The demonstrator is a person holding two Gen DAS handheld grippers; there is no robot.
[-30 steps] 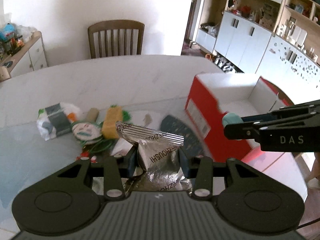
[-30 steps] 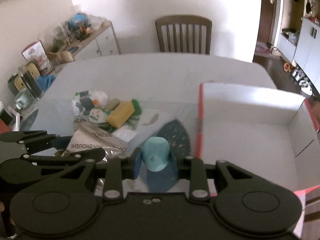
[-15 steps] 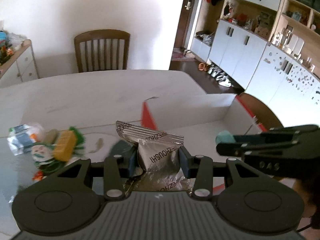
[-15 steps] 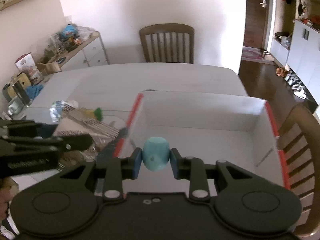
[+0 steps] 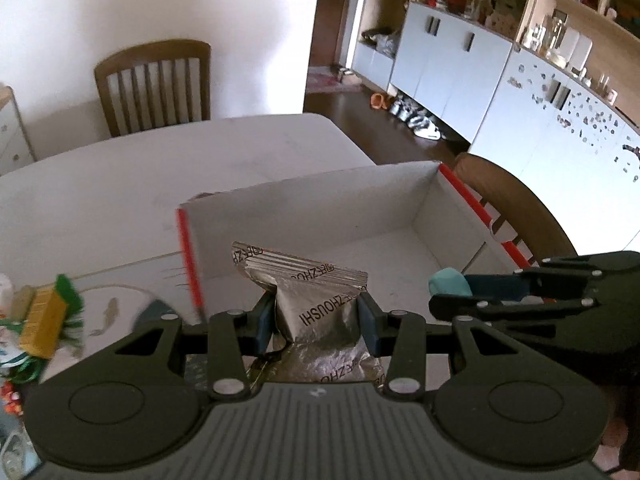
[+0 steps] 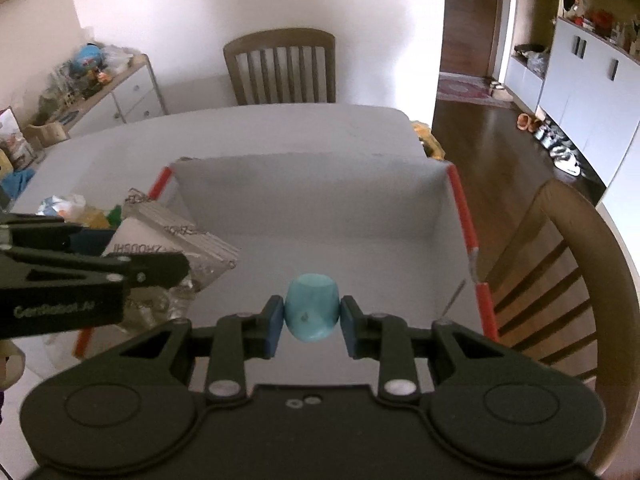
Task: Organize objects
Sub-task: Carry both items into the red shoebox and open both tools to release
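Note:
My left gripper (image 5: 316, 320) is shut on a silver foil snack packet (image 5: 316, 312) and holds it over the near left part of the red cardboard box (image 5: 400, 200) with a white inside. My right gripper (image 6: 312, 320) is shut on a small teal cup (image 6: 311, 307) and holds it above the box floor (image 6: 320, 216). The right gripper with the cup (image 5: 448, 282) shows at the right of the left wrist view. The left gripper and the packet (image 6: 168, 240) show at the left of the right wrist view. The box interior looks empty.
A heap of loose items with a yellow block and green fringe (image 5: 44, 320) lies on the white table (image 5: 160, 184) left of the box. A wooden chair (image 6: 560, 272) stands close against the box's right side. Another chair (image 6: 280, 66) stands at the far table edge.
Both grippers have moved right from the item heap to above the open box, each keeping its object. The box now fills the middle of both views.

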